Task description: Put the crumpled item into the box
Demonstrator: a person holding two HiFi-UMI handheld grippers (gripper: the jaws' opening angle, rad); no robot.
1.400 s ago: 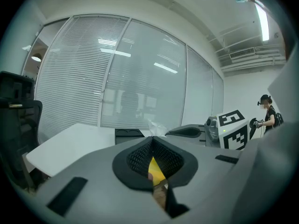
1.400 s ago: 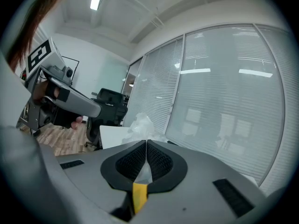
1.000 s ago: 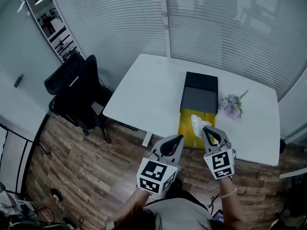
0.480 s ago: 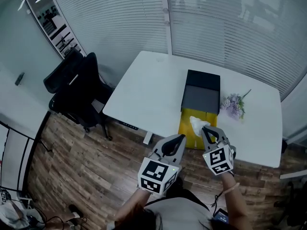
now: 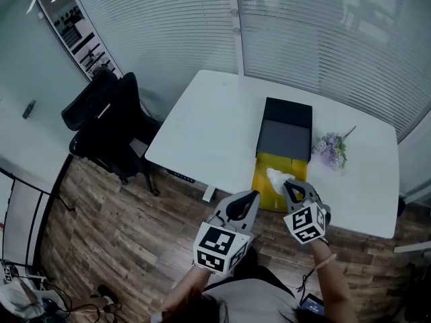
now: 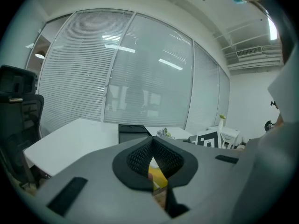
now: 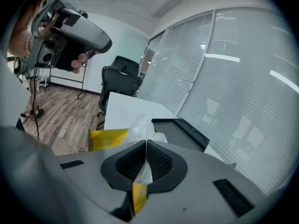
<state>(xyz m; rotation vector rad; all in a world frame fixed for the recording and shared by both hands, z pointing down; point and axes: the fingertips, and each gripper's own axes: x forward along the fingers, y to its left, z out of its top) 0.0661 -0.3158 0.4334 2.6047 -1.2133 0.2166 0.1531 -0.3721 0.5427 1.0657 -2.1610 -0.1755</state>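
Note:
The crumpled item is a white wad of tissue (image 5: 278,178) pinched in my right gripper (image 5: 291,187), which is shut on it; the tissue (image 7: 141,128) sticks out past the jaws in the right gripper view. It hangs over the open yellow box (image 5: 276,192) at the table's near edge. The box (image 7: 107,137) shows as a yellow wall below the tissue. My left gripper (image 5: 246,199) is shut with nothing in it, held off the table's front edge to the left of the box.
A black lid (image 5: 285,132) lies on the white table (image 5: 209,130) just behind the yellow box. A small bunch of pale flowers (image 5: 332,148) rests to its right. A black office chair (image 5: 111,126) stands left of the table on the wood floor.
Both grippers have barely shifted; the right gripper with the tissue has crept slightly down and right over the yellow box.

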